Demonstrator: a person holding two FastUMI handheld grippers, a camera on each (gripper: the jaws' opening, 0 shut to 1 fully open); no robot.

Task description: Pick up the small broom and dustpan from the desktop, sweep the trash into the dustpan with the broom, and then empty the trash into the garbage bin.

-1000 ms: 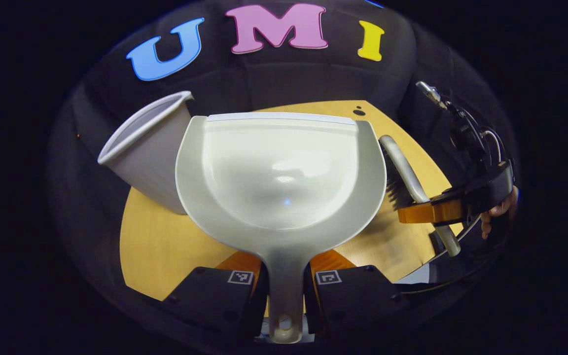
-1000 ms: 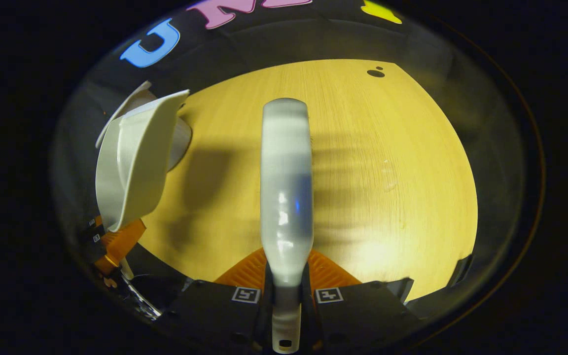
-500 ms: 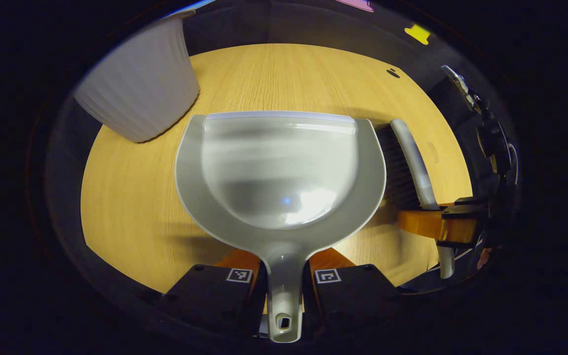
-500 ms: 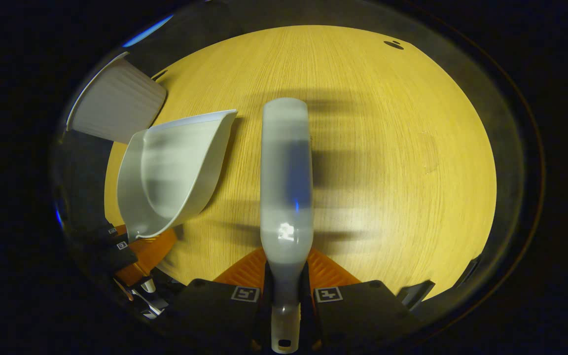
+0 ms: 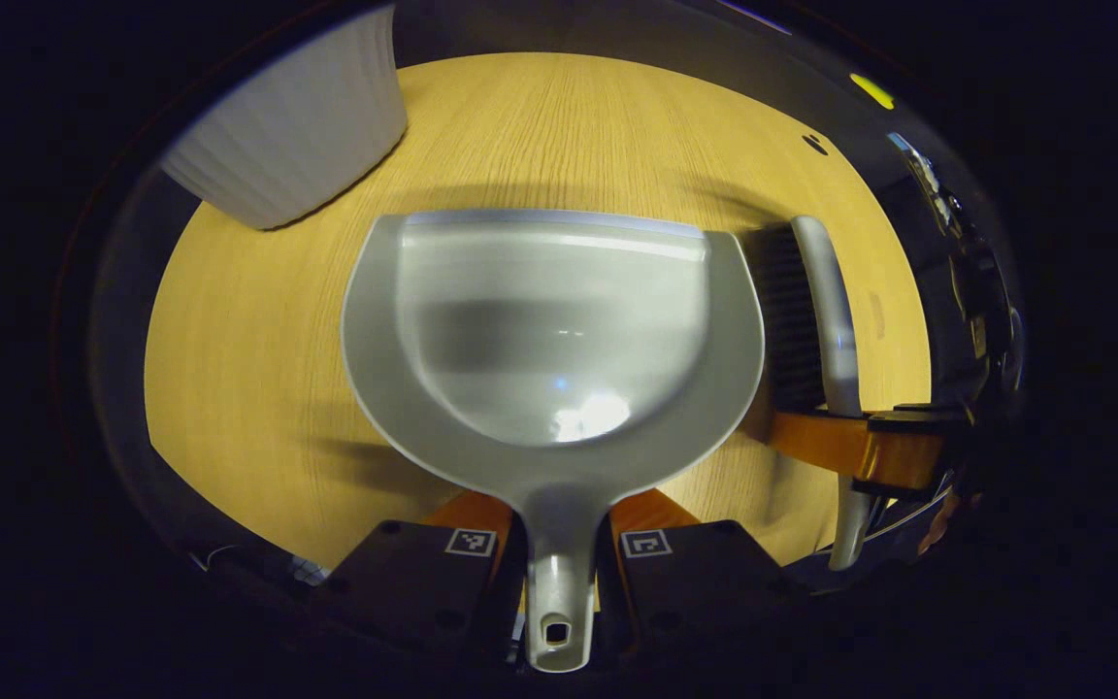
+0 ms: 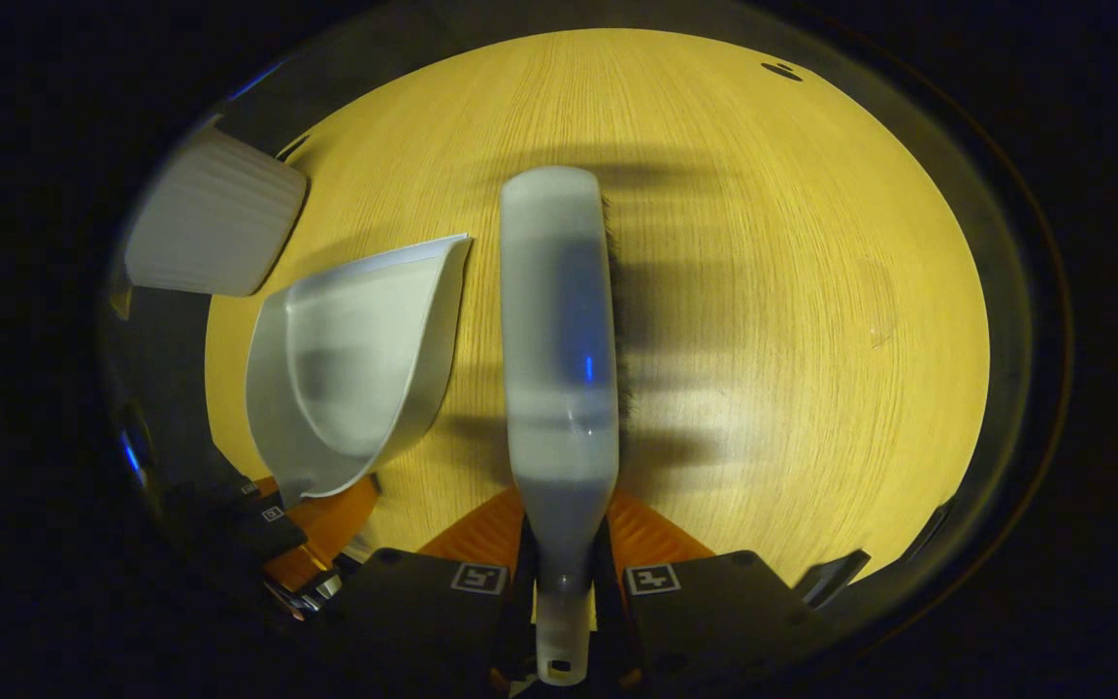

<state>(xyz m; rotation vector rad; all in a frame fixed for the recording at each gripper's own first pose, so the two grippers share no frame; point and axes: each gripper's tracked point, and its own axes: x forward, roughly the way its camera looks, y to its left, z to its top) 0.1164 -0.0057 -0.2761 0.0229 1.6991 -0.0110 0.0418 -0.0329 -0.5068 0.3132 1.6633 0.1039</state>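
Left tool (image 5: 559, 544) clamps the handle of the pale grey plastic dustpan (image 5: 549, 330), over the wooden worktop (image 5: 258, 349). Right tool (image 6: 564, 582) grips the grey-backed, dark-bristled small broom (image 6: 559, 330). White ribbed garbage bin (image 5: 297, 136) at 11 o'clock.

On the table (image 5: 258, 369), the broom (image 5: 826, 301) lies right of the dustpan (image 5: 549, 330); the bin (image 5: 292, 146) stands behind-left.
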